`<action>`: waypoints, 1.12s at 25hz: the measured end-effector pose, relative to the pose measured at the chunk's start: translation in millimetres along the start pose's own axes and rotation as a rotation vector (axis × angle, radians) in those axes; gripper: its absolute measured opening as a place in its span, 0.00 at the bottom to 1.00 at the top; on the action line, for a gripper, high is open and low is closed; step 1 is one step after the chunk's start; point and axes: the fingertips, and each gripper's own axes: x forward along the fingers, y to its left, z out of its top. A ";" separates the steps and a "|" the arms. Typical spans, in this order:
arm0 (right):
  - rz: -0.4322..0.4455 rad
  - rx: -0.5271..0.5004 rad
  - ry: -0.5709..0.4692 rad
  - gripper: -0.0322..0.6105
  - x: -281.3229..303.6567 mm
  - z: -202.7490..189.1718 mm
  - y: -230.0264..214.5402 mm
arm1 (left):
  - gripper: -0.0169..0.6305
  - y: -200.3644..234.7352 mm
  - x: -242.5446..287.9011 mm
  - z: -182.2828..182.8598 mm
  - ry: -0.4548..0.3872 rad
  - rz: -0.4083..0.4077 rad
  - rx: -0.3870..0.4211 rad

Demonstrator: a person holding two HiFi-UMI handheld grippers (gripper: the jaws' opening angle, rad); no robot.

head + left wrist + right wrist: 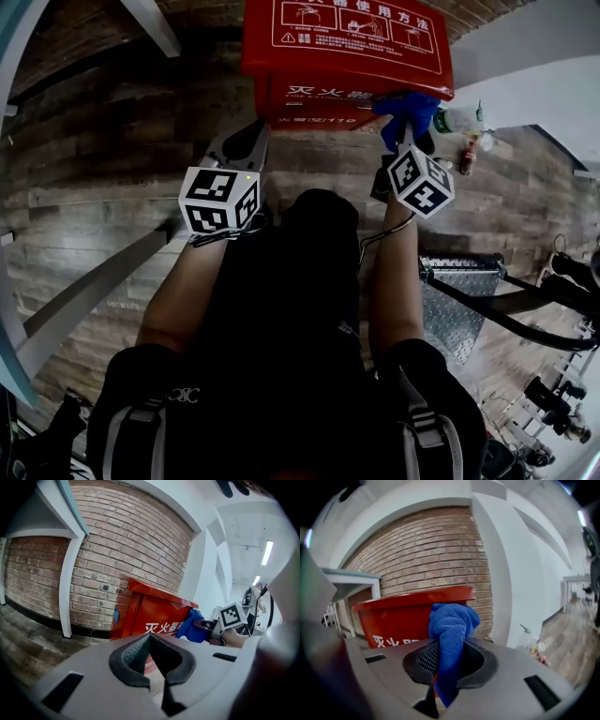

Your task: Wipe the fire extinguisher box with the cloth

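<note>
The red fire extinguisher box (347,56) stands against a brick wall, with white print on its lid and front. It also shows as the red box (157,616) in the left gripper view and as the red box (401,616) in the right gripper view. My right gripper (405,131) is shut on a blue cloth (405,111), held near the box's front right corner; the blue cloth (451,639) hangs bunched between the jaws. My left gripper (246,145) is shut and holds nothing, a little short of the box's front left.
A wooden plank floor (103,206) lies under me. White posts (68,583) stand before the brick wall (122,545) to the left. Bottles and litter (467,141) sit right of the box. A metal tread plate (455,309) and dark cables (525,319) lie at right.
</note>
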 end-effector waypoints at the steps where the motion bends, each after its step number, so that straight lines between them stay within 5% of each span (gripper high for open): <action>1: 0.016 -0.074 -0.003 0.17 0.3 -2.9 16.2 | 0.03 1.8 0.8 -1.9 0.001 0.002 -0.010; 10: 0.355 -0.434 0.062 0.17 5.0 -44.1 191.2 | 0.03 12.7 -14.6 -8.3 -0.003 0.023 -0.035; 15: 0.491 -0.493 0.079 0.17 7.1 -64.3 255.6 | 0.03 35.8 -30.2 -14.3 0.008 0.062 -0.029; 22: 0.541 -0.538 0.120 0.17 14.6 -85.4 278.0 | 0.03 58.8 -46.0 -23.6 0.008 0.103 -0.040; 28: 0.460 -0.453 0.141 0.17 22.8 -88.6 233.0 | 0.03 54.9 -44.4 -21.8 0.021 0.097 -0.045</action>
